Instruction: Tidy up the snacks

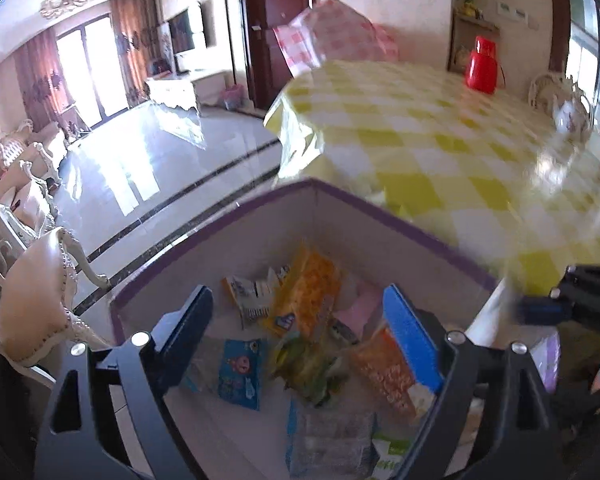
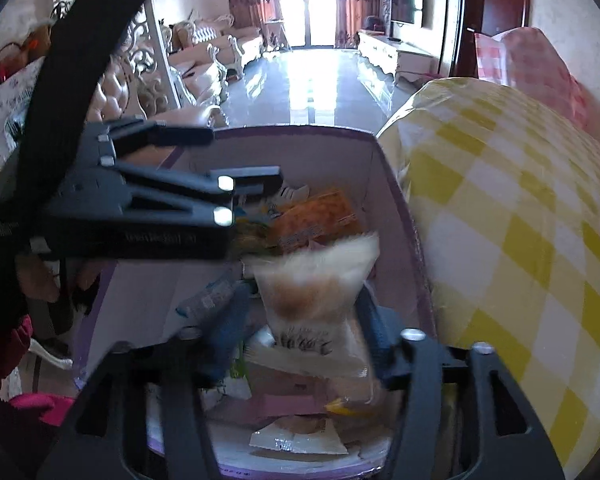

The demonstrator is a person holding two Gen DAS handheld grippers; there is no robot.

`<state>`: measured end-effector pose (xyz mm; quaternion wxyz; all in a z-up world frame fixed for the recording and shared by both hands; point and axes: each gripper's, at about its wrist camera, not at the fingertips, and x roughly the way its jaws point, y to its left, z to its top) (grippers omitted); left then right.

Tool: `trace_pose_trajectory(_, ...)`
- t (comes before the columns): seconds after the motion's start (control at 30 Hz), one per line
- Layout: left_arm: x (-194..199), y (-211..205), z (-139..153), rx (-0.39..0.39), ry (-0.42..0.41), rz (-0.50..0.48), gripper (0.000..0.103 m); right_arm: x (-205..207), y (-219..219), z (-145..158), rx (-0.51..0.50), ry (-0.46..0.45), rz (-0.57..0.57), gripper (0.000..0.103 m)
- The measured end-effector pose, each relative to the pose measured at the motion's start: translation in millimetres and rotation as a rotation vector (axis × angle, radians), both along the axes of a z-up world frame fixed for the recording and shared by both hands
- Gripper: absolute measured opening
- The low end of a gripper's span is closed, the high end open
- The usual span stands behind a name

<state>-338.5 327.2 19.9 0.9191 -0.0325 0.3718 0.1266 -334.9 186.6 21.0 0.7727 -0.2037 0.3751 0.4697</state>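
Note:
A white box with a purple rim (image 1: pixel 236 216) stands beside the table, holding several snack packets: an orange one (image 1: pixel 312 292), a blue one (image 1: pixel 240 372) and a green one (image 1: pixel 308 364). My left gripper (image 1: pixel 300 320) hangs over the box, open wide, with nothing between its fingers. In the right wrist view it shows from the side as the left gripper (image 2: pixel 246 156). My right gripper (image 2: pixel 304 320) is also above the box (image 2: pixel 292 152), open. A blurred clear bread packet (image 2: pixel 316 280) is between its fingers, and the pads do not visibly press on it.
A table with a yellow checked cloth (image 1: pixel 460 152) lies to the right of the box, bearing a red flask (image 1: pixel 482 65) and a teapot (image 1: pixel 572 116). A padded chair (image 1: pixel 40 304) stands to the left, with glossy floor beyond.

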Motion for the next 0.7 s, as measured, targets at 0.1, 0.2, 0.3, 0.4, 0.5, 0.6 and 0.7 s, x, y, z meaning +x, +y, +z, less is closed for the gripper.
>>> trace_pose_trajectory(0.1, 2.6, -0.9, 3.4, -0.011, -0.007, 0.022, 0.101, -0.3, -1.0, 3.2, -0.052, 0.008, 0.021, 0.082)
trace_pose_trajectory(0.2, 6.9, -5.9, 5.0, -0.019, 0.025, 0.036, 0.102, 3.7, -2.2, 10.1, -0.110, 0.020, 0.027, 0.087)
trace_pose_trajectory(0.3, 9.5, -12.5, 9.4, 0.036, 0.055, 0.117, 0.102, 5.5, -6.2, 19.8, -0.134, 0.057, 0.001, 0.087)
trace_pose_trajectory(0.4, 11.9, -18.6, 14.6, 0.077, 0.105, 0.213, 0.102, 8.2, -9.2, 21.1, -0.156, 0.122, -0.019, 0.087)
trace_pose_trajectory(0.5, 9.9, -20.5, 15.8, -0.039, 0.112, 0.169, 0.102, 11.5, -11.1, 15.7, -0.193, 0.161, -0.055, 0.087)
trace_pose_trajectory(0.6, 8.8, -23.0, 13.9, -0.037, 0.140, 0.193, 0.102, 11.0, -10.1, 10.5, -0.220, 0.165, -0.079, 0.087)
trace_pose_trajectory(0.7, 9.2, -23.2, 7.7, -0.044, 0.173, 0.209, 0.102, 11.2, -7.6, 6.2, -0.243, 0.158, -0.103, 0.087)
